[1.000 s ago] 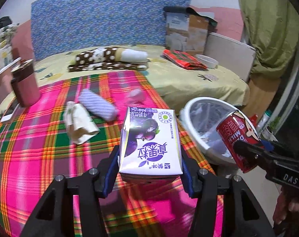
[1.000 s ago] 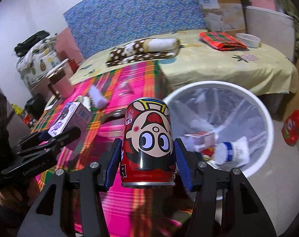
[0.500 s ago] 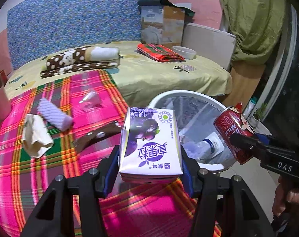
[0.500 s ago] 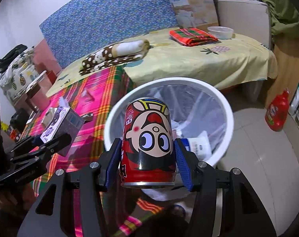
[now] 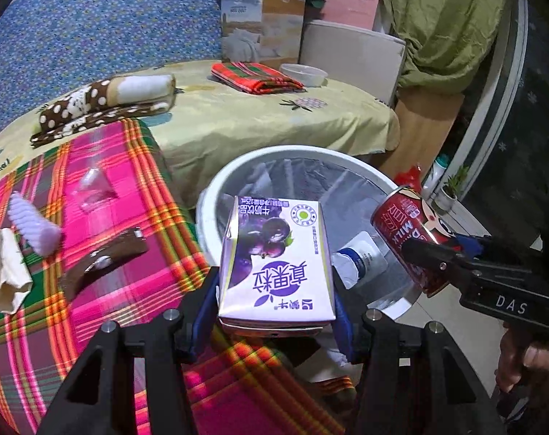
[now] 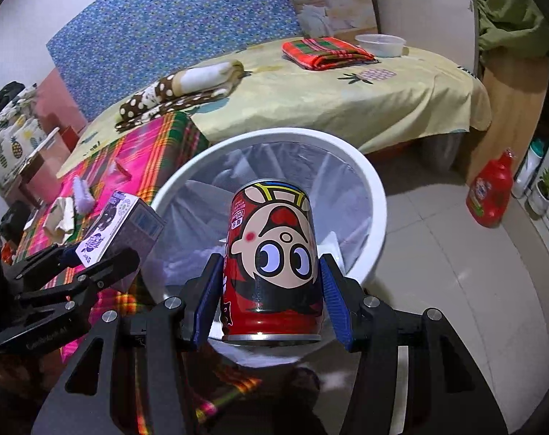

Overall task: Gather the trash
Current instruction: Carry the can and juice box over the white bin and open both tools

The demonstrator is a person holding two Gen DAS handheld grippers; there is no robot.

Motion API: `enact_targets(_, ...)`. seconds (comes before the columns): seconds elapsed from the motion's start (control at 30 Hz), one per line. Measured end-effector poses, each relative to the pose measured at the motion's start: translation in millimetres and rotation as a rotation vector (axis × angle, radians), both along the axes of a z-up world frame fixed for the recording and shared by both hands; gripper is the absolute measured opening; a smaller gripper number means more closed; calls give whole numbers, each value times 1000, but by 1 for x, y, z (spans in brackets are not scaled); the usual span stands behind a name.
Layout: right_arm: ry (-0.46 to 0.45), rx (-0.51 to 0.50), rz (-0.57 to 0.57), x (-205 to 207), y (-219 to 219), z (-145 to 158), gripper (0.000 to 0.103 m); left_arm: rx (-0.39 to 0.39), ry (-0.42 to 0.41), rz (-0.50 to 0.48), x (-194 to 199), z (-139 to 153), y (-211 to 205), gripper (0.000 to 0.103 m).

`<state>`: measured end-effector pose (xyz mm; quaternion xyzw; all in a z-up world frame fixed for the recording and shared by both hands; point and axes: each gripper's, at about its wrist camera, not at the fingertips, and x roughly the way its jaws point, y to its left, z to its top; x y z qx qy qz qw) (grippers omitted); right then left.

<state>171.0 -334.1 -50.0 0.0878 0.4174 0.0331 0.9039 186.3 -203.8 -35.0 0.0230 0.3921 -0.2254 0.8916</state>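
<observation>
Trash fills both grippers: the left gripper (image 5: 276,301) is clamped on a purple milk carton (image 5: 276,257), its blue pads pressed against the carton's two sides, and the right gripper (image 6: 271,301) is clamped the same way on a red cartoon can (image 6: 272,264). Both pieces hang over the near part of a white waste bin (image 6: 378,195), the carton at its left edge and the can nearer its middle. From the left wrist view the can (image 5: 407,232) shows tilted at the right, above the bin's rim (image 5: 216,195), with a person's hand (image 5: 521,359) gripping the handle below it. From the right wrist view the carton (image 6: 118,226) sits at the left, just over the rim.

Inside the bin's clear liner lies a white bottle with a blue ring (image 5: 359,259).

Left of the bin a pink plaid cloth (image 5: 57,326) carries a crumpled beige wrapper (image 5: 4,268), a lilac ribbed roll (image 5: 33,230), a brown strap (image 5: 100,261) and a clear plastic cup (image 5: 93,188).

Beyond lies a yellow bedsheet (image 5: 260,123) with a brown dotted blanket roll (image 5: 104,99), a folded red plaid cloth (image 5: 256,78) and a white bowl (image 5: 303,72). A red jug (image 6: 490,195) stands on the tiled floor at the right.
</observation>
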Motion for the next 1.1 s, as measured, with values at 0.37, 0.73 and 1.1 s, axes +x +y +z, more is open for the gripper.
enact_targets(0.37, 53, -27, -8, 9, -7, -6, 55, 6, 36, -51, 11, -9, -21, 58)
enact_targets(0.73, -12, -8, -38, -1, -13, 6, 57, -45, 15, -52, 8, 0, -14, 62)
enact_targets(1.1, -91, 39, 17, -15, 8, 24, 57, -86, -30, 36, -14, 21, 30, 64)
